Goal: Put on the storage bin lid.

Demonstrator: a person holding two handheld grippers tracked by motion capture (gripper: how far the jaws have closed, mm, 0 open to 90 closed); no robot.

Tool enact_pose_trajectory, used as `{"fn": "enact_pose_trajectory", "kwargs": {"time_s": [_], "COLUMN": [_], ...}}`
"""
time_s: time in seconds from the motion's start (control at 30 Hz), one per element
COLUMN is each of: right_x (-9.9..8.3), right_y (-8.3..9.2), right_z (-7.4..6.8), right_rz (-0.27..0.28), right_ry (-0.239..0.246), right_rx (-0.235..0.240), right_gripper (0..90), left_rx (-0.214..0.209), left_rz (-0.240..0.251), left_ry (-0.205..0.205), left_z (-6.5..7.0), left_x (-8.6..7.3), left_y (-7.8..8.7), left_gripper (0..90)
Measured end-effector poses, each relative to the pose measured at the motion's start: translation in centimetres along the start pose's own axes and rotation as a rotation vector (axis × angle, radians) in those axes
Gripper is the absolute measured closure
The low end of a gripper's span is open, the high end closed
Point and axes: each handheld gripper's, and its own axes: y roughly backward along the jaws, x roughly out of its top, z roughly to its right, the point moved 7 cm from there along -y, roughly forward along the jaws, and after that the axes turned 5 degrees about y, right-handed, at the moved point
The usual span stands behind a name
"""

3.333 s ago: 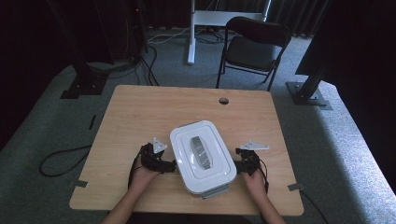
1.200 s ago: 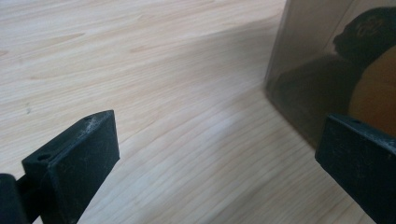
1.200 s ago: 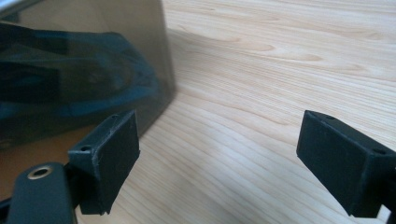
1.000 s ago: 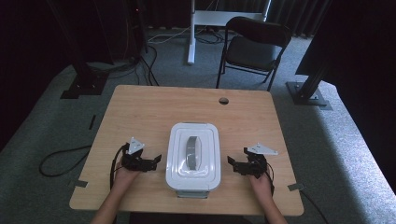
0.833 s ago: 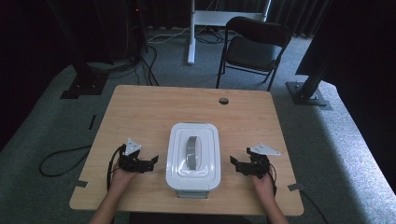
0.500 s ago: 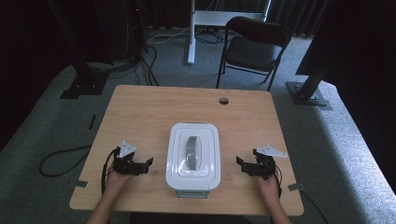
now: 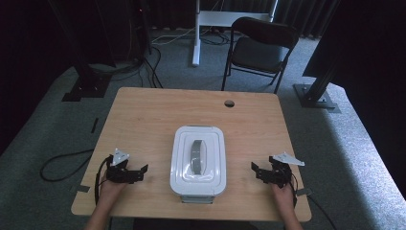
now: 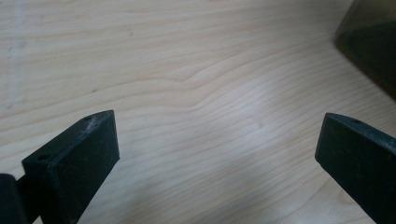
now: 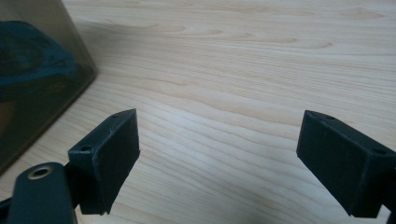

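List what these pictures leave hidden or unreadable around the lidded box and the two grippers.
- Contents of the box: high view, the white lid covers them; right gripper view, the tinted wall shows only dark blurred shapes.
- Lid latches: high view, too small to tell.
- Box in left gripper view: cut off by the frame edge.
- Left gripper and right gripper: both open, apart from the box.

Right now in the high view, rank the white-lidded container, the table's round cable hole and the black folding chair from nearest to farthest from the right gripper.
1. White-lidded container, just left of the right gripper.
2. Cable hole, near the table's far edge.
3. Folding chair, on the floor beyond the table.
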Motion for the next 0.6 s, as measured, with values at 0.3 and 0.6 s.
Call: {"fn": "enact_pose_trajectory", "kwargs": {"time_s": [0.3,0.6], "right_x": [-0.9,-2.5], "right_y": [0.7,1.4], "right_z": [1.4,2.7], "right_rz": [-0.009,-0.040], "right_ry": [-0.021,-0.067], "right_rx": [-0.071,-0.117], "right_gripper": [12.5,12.5], "left_rx": [0.030,0.064], "left_rz": [-0.003,-0.019], "left_ry": [0.038,0.088], "left_z": [-1.5,-3.0], "left_x": [-0.8,-1.8], "left_y": [1.1,2.1], "left_gripper": [0.2,0.2]}}
